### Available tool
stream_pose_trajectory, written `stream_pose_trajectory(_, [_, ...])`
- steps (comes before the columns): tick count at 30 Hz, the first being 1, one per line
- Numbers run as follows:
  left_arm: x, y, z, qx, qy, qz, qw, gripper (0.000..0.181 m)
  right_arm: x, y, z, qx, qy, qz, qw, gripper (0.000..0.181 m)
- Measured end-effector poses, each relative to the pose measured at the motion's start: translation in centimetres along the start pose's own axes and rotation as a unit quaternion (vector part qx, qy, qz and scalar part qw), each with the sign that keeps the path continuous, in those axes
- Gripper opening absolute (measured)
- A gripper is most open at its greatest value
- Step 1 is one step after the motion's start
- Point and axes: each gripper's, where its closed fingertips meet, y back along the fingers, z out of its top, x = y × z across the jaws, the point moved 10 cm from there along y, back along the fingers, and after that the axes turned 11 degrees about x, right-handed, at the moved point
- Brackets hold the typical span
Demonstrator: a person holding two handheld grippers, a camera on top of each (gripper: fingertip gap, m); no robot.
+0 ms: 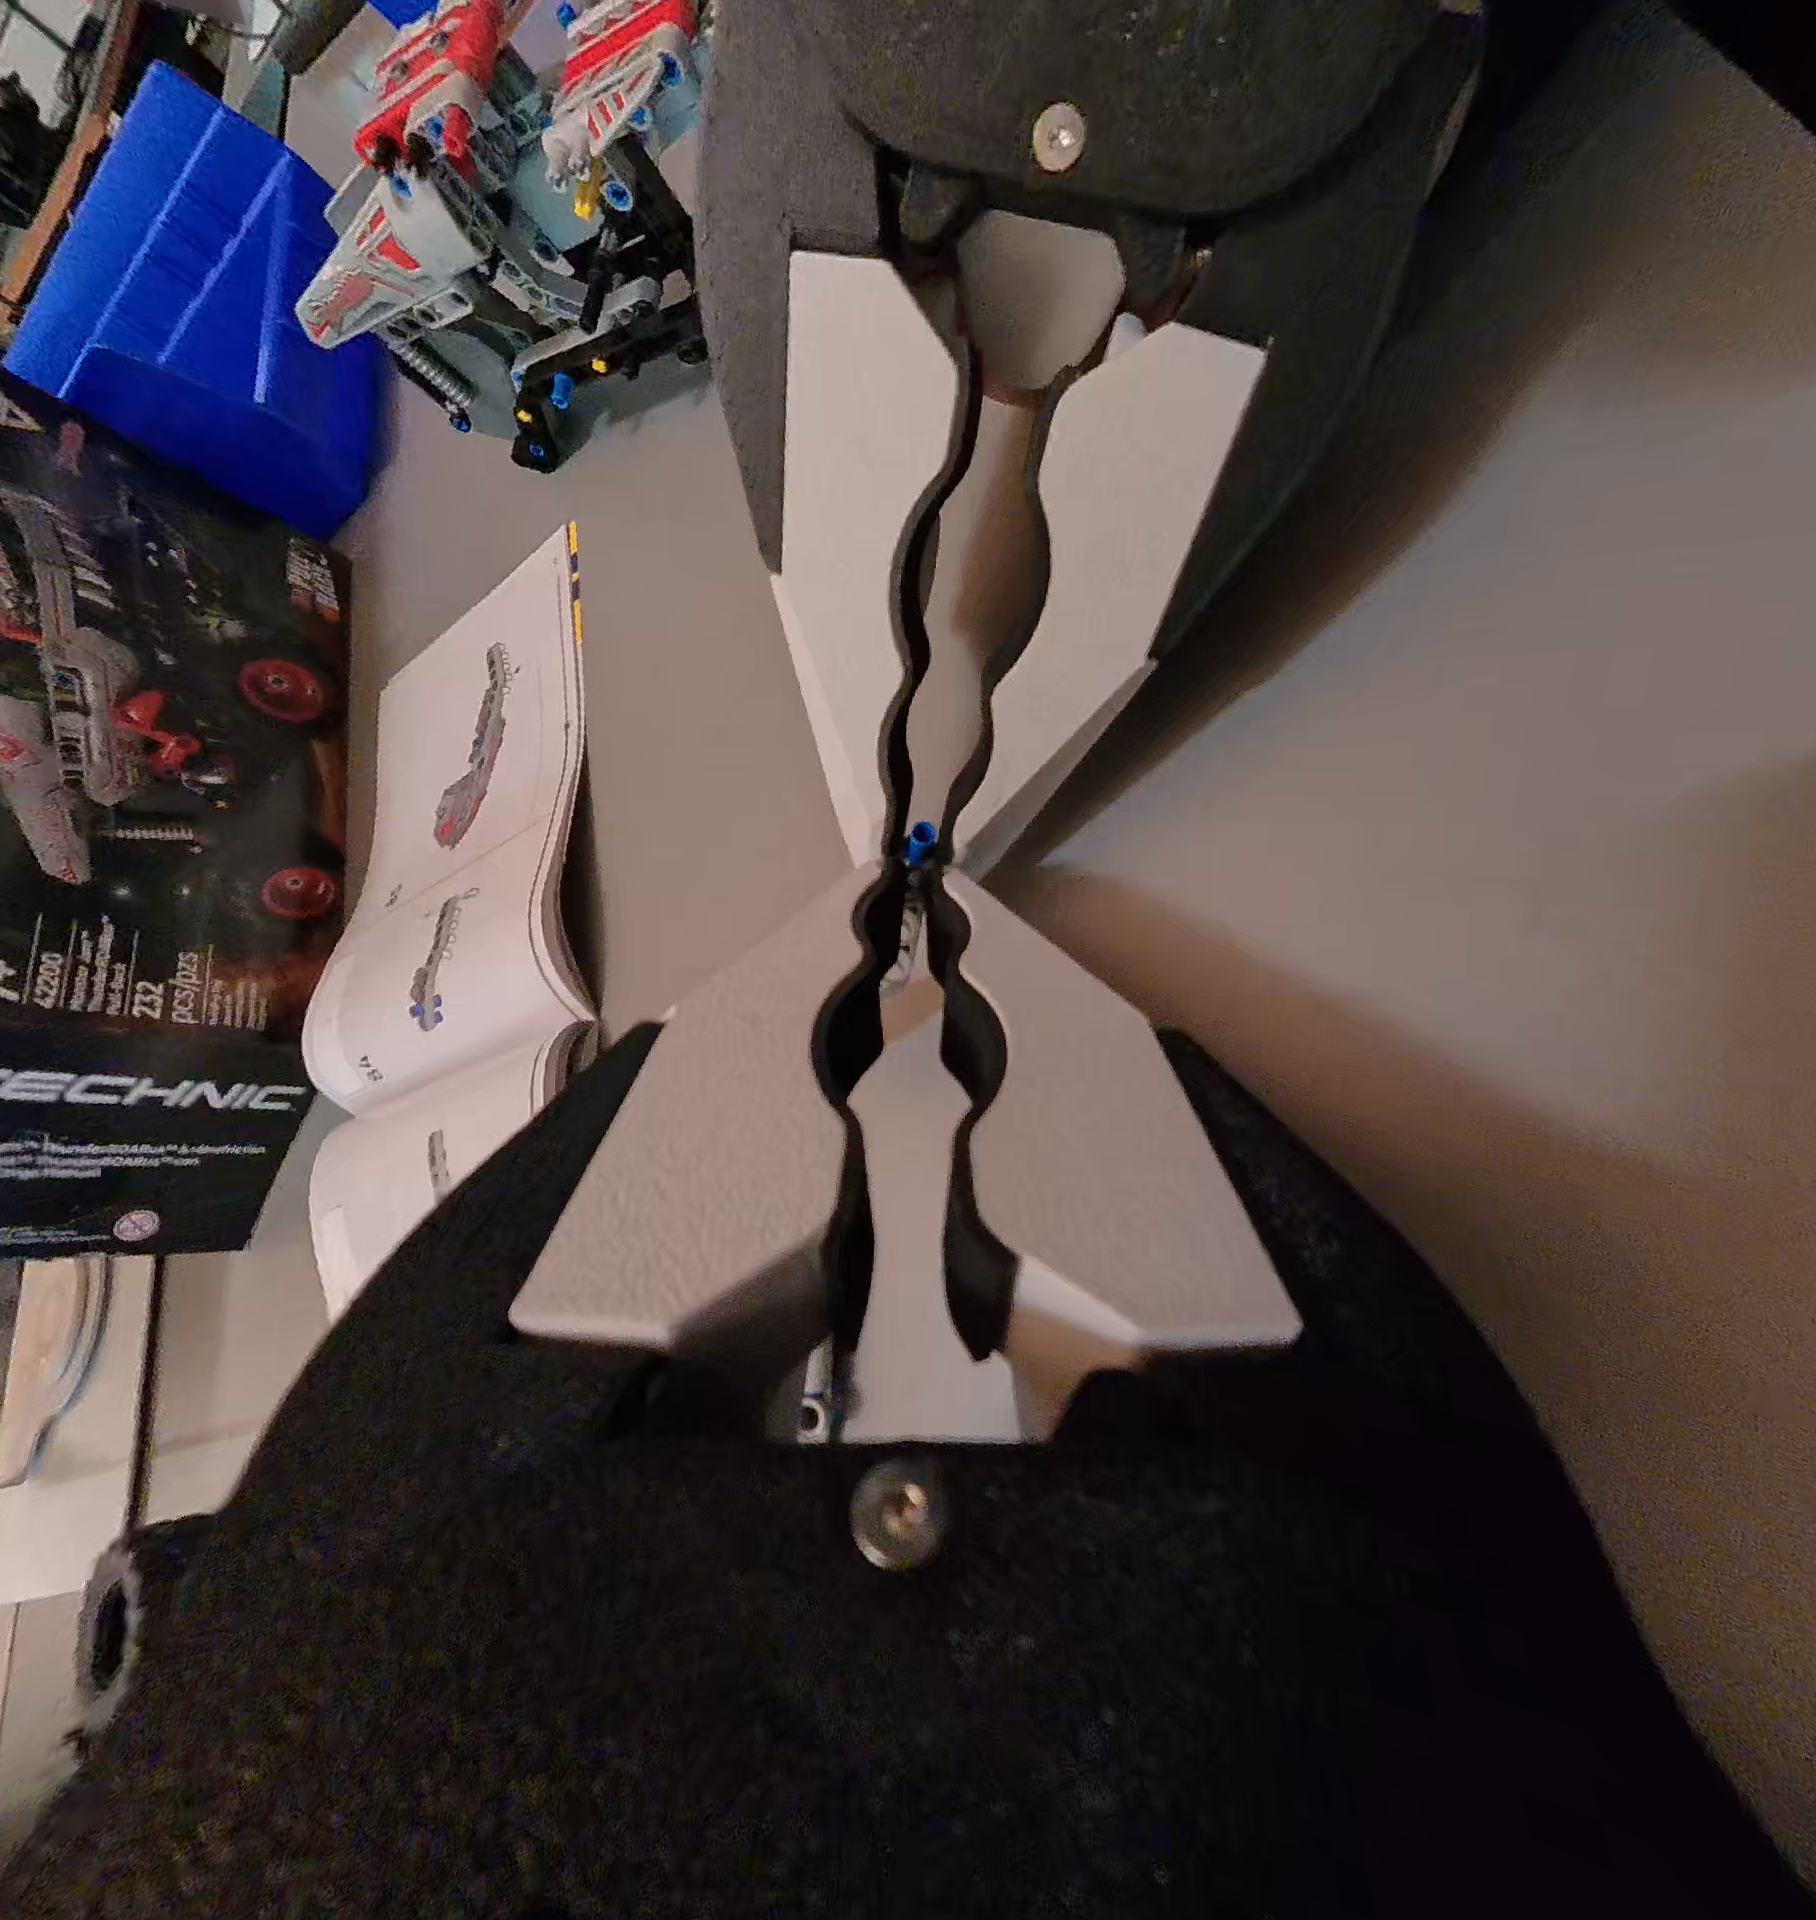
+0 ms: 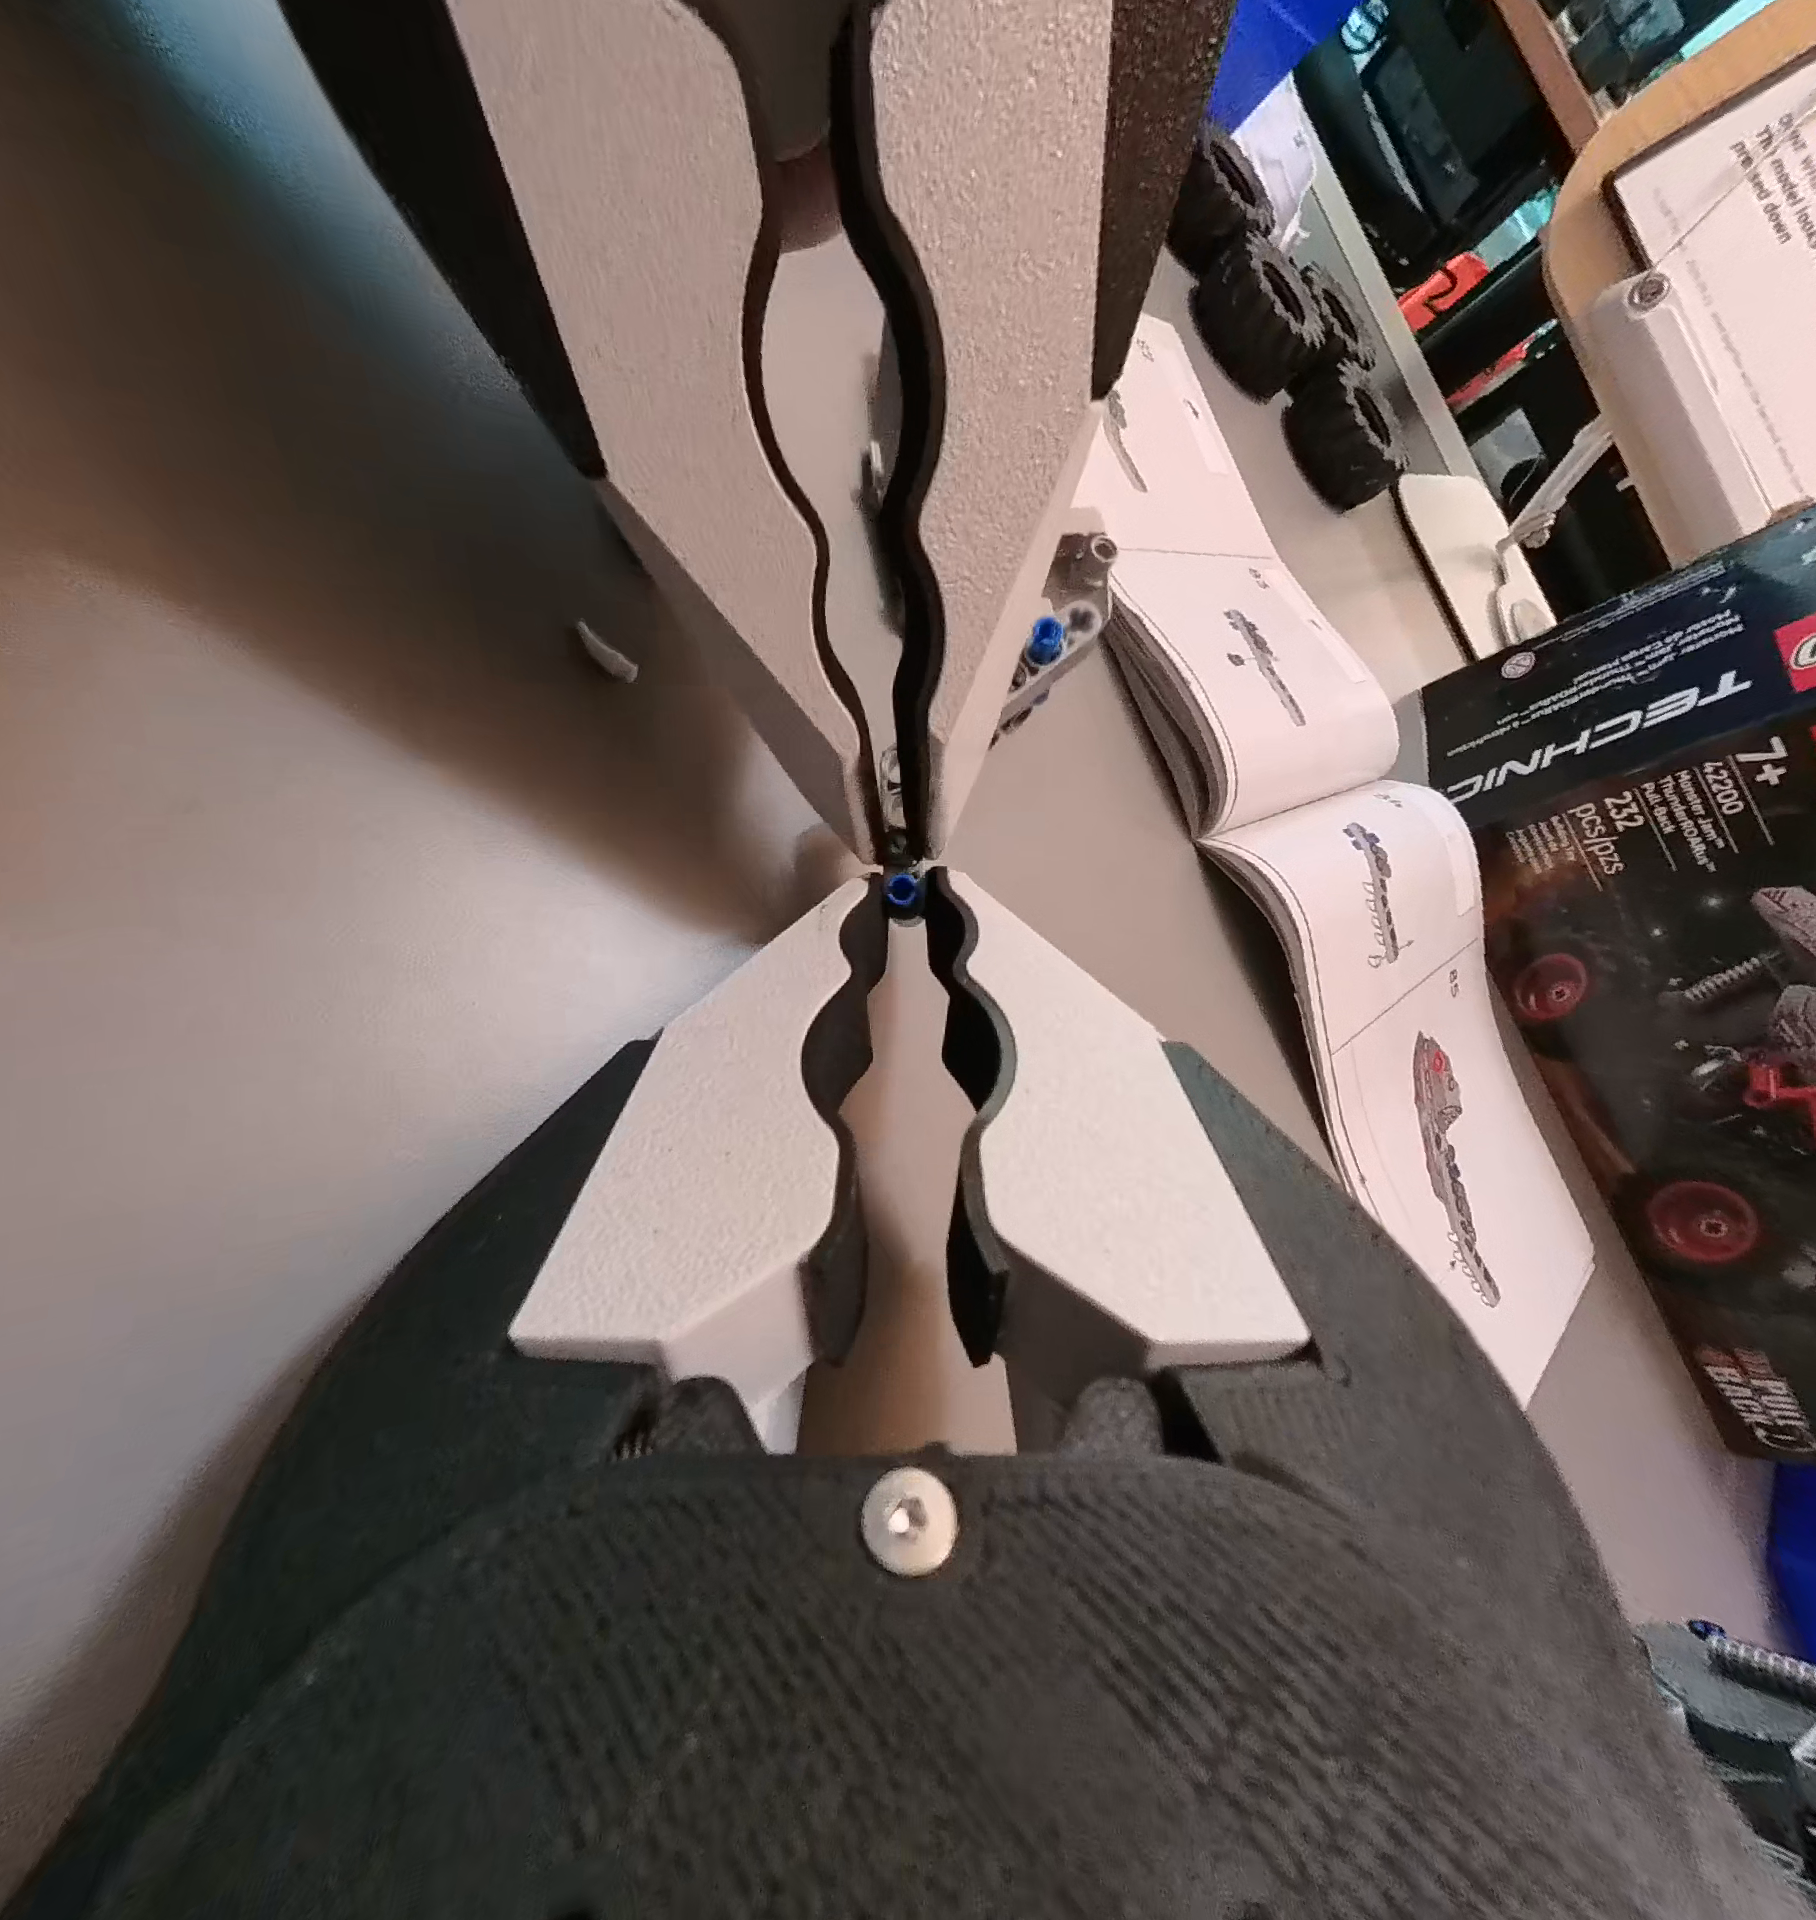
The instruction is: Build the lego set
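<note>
Here both tongs meet tip-to-tip (blue pin (image 2: pixel 901 889) between).

The left gripper (image 1: pixel 909 904) and right gripper (image 2: pixel 899 899) meet tip to tip, fingers (image 1: pixel 738 1122) of both pinched nearly together.

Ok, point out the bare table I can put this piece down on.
Bare grey table lies on the far side of both grippers from the open booklet. A narrow strip runs between booklet and grippers. The booklet side is crowded: box, blue bin, half-built truck.
</note>
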Motion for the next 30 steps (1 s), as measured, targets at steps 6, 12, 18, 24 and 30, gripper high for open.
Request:
stream_pose_trajectory(6, [0.0, 0.0, 0.1, -0.001, 0.013, 0.002, 1.0, 0.001, -0.2, -0.1, -0.1, 0.004, -0.008, -0.003, 1.0, 0.007])
stream_pose_trajectory(12, [1.4, 1.0, -0.7, 0.021, 0.022, 0.054, 0.998, 0.002, -0.2, 0.0, -0.2, 0.003, -0.001, 0.0, 1.0, 0.007])
stream_pose_trajectory(18, [1.3, 2.5, -2.2, -0.008, 0.051, -0.062, 0.997, 0.002, -0.6, 0.0, -0.6, 0.013, -0.009, -0.026, 1.0, 0.006])
stream_pose_trajectory(24, [0.6, 1.0, -3.2, 0.074, 0.056, -0.091, 0.992, 0.005, -1.0, 0.1, -0.8, -0.001, -0.003, -0.01, 1.0, 0.006])
stream_pose_trajectory(30, [1.2, 2.0, -3.4, 0.033, 0.098, -0.103, 0.989, 0.023, -2.4, 1.1, -1.1, -0.065, -0.049, 0.099, 0.992, 0.006])
